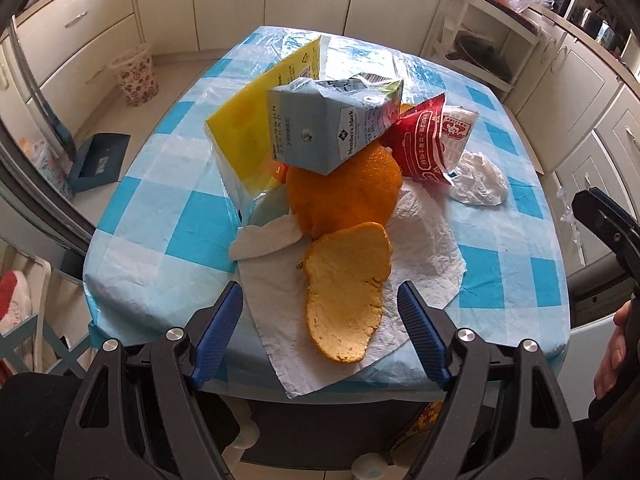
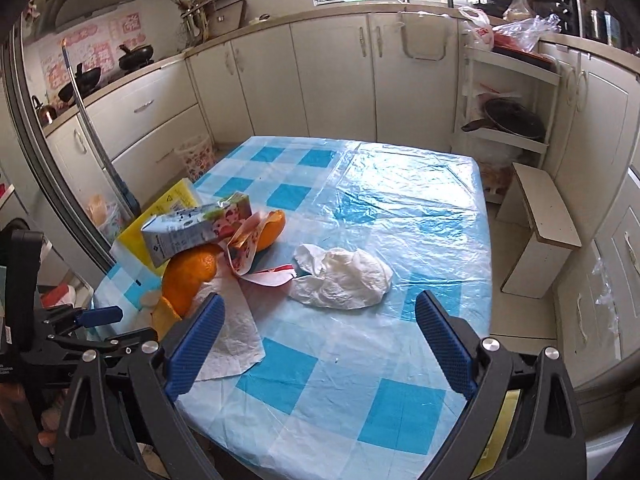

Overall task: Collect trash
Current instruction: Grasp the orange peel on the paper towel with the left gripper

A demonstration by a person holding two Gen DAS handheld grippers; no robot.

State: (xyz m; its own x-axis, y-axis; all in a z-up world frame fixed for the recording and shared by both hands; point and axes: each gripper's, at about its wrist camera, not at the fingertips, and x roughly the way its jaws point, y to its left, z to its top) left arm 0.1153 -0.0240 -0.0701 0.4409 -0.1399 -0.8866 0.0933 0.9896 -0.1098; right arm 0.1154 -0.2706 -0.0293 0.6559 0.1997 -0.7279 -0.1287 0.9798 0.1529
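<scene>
A pile of trash sits on the tabletop (image 1: 192, 236), which is covered by a blue-and-white checked plastic cloth. In the left wrist view, the left gripper (image 1: 320, 332) hangs over the near edge with its blue-padded fingers (image 1: 218, 332) spread wide and released, holding nothing. Between them lies a curved strip of orange peel (image 1: 344, 292), pale inner side up, resting on a crumpled white paper sheet (image 1: 424, 248) that overhangs the near edge. Just behind the strip sits a domed orange peel (image 1: 348, 196), skin side up. A light-blue drink carton (image 1: 332, 124) lies tilted on top of it and leans against a yellow cardboard box (image 1: 244, 136) that stands toward the left edge. A red-and-white snack wrapper (image 1: 432, 140) lies to the right of the carton, touching the domed peel, and a crumpled white plastic bag (image 1: 478, 182) lies just beside the wrapper, nearer the right edge.

In the right wrist view, the right gripper (image 2: 320, 344) hovers over the near part of the tabletop (image 2: 400, 400), fingers (image 2: 196, 344) wide apart and empty. The white plastic bag (image 2: 344, 280) lies ahead of it, apart from the fingers. The carton (image 2: 192, 232), wrapper (image 2: 248, 248) and domed peel (image 2: 188, 280) crowd the left edge.

A floral-patterned wastebasket (image 1: 136, 76) stands on the floor beyond the far left corner, by the cream cabinets (image 1: 236, 0).
</scene>
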